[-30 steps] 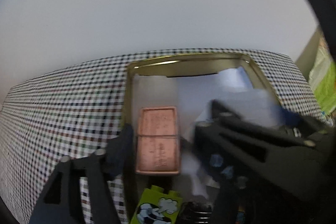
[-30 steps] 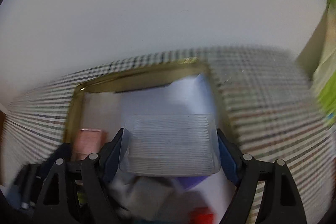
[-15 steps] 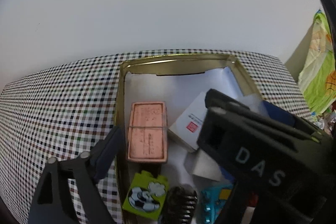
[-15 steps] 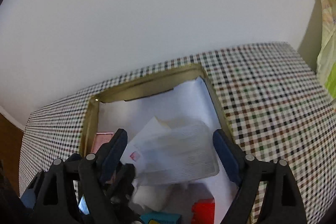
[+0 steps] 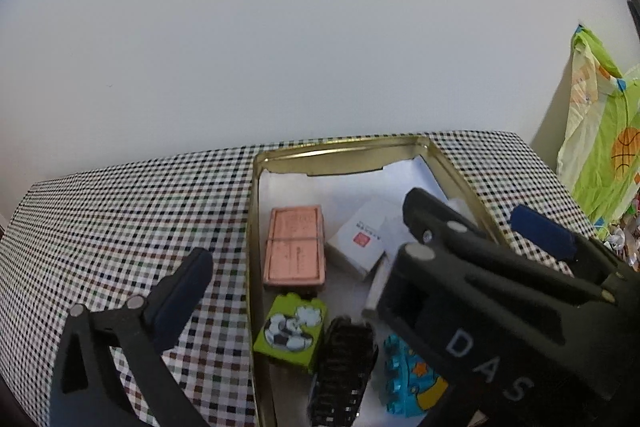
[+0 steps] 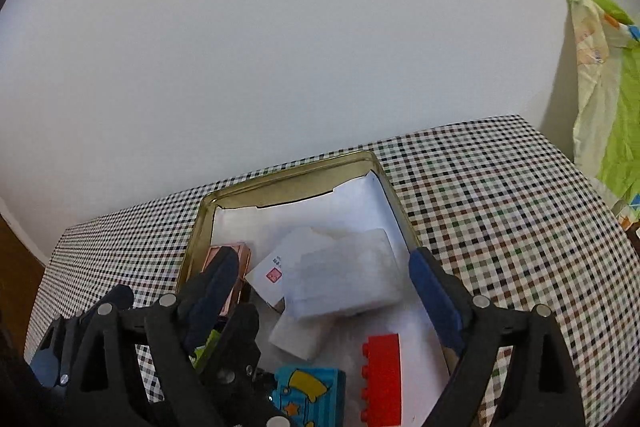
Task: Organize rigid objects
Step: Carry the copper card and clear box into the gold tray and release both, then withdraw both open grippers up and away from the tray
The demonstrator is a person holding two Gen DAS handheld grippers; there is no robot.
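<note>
A gold tin (image 5: 344,150) (image 6: 288,178) on the checked tablecloth holds a pink box (image 5: 295,245), a white box with a red stamp (image 5: 358,241) (image 6: 272,273), a clear ribbed plastic box (image 6: 348,273), a green football brick (image 5: 290,333), a black comb (image 5: 344,367), a blue star brick (image 5: 412,375) (image 6: 310,397) and a red brick (image 6: 382,375). My right gripper (image 6: 324,293) is open and empty above the tin, with the clear box lying free below it. My left gripper (image 5: 348,291) is open and empty; the right gripper's body hides its right finger.
The checked tablecloth (image 5: 120,211) (image 6: 500,195) spreads to both sides of the tin. A white wall stands behind. A green and yellow cloth (image 5: 600,155) (image 6: 604,99) hangs at the right past the table's edge.
My right gripper opened and let go of the clear plastic box, which now lies in the tin. Both grippers drew back and up from the tin.
</note>
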